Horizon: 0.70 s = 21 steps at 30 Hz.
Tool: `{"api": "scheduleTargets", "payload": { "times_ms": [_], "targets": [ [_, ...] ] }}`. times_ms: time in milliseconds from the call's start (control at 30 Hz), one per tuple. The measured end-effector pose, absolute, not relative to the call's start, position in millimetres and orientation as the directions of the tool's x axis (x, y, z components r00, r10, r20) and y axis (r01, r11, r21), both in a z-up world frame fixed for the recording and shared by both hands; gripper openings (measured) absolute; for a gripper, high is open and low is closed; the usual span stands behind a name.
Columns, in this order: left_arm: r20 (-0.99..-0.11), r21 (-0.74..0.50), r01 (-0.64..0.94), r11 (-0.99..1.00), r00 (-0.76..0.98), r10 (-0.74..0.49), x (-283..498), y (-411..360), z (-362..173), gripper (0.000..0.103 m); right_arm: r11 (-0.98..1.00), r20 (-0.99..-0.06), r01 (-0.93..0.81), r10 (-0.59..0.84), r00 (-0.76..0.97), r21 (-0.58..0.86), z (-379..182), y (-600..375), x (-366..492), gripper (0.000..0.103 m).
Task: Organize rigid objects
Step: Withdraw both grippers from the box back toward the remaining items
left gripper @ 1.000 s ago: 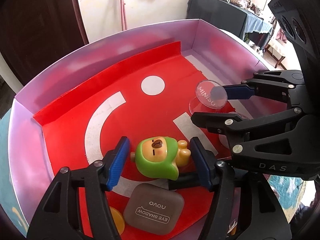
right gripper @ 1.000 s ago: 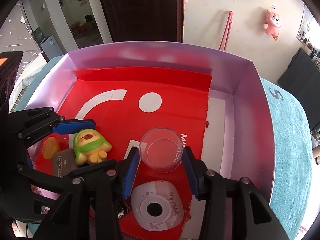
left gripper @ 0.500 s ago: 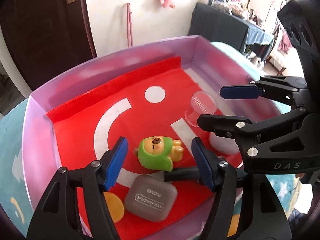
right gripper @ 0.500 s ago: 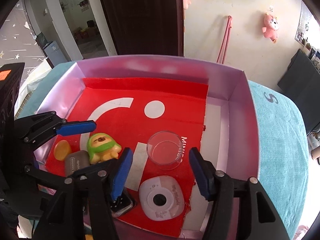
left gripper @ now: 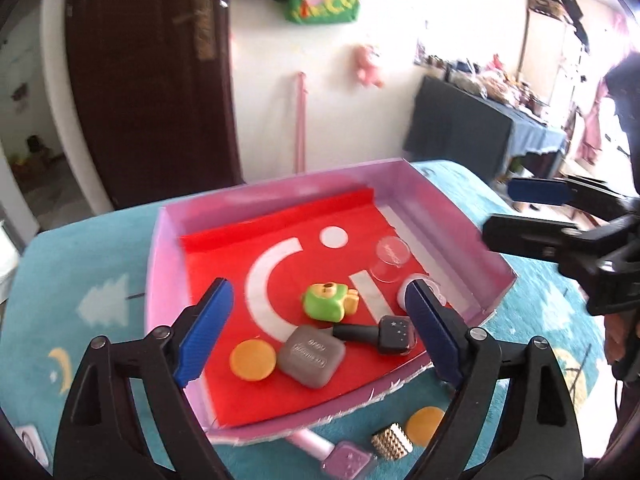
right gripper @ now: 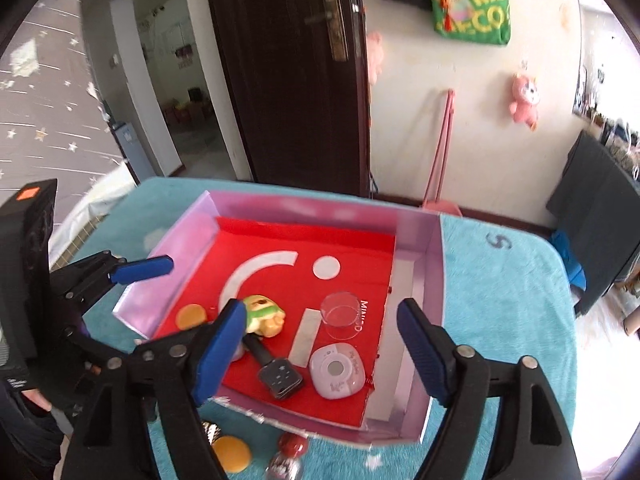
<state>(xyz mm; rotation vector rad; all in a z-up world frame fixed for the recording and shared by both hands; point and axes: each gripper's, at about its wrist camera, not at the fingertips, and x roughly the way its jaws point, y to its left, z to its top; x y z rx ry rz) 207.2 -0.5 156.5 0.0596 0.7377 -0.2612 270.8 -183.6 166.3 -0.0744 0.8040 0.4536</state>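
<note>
Left wrist view: the left gripper [left gripper: 318, 328] is held wide open and empty above the shallow pink cardboard tray with a red liner [left gripper: 452, 216]. Inside are seen a green-hooded toy figure [left gripper: 326, 302], a grey square eye-shadow case [left gripper: 312, 356], an orange disc [left gripper: 253, 360] and a dark nail-polish bottle [left gripper: 384, 334].

Right wrist view: the right gripper [right gripper: 320, 352], likewise spread and empty, is placed over the tray's near edge; a clear round cup [right gripper: 341, 316] stands beside a white oval compact [right gripper: 337, 370].

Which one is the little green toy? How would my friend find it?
Look in the pink box with the red floor. Near its middle lies the green toy, beside the grey case. It is the only green thing there, with a tan face.
</note>
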Motion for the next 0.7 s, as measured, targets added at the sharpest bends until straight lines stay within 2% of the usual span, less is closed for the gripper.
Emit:
{"api": "scheduleTargets", "payload": {
  "times_ms": [200,267,300,533,700],
  "targets": [
    [-0.608,-0.040,0.208,0.977,0.771,-0.189,168,9,176,0.088,0.895,-0.635,-0.433,0.394,0.665,0.103,190,-195,222,0.097],
    [-0.579,-0.025,0.183,0.983,0.799,-0.163,155,9,181,0.093,0.893,-0.608,-0.437,0.404,0.683,0.103,196,-198,205,0.100],
    [-0.563,-0.020,0.168,0.986,0.812,-0.150,147,11,184,0.098,0.890,-0.595,-0.443,0.413,0.689,0.106,199,-199,196,0.102],
    [-0.487,-0.003,0.115,0.993,0.867,-0.102,95,11,187,0.099,0.883,-0.534,-0.453,0.442,0.721,0.120,202,-207,146,0.103],
    [-0.462,-0.006,0.087,0.996,0.883,-0.080,69,11,175,0.101,0.898,-0.509,-0.422,0.423,0.750,0.125,187,-215,117,0.103]
  ]
}}
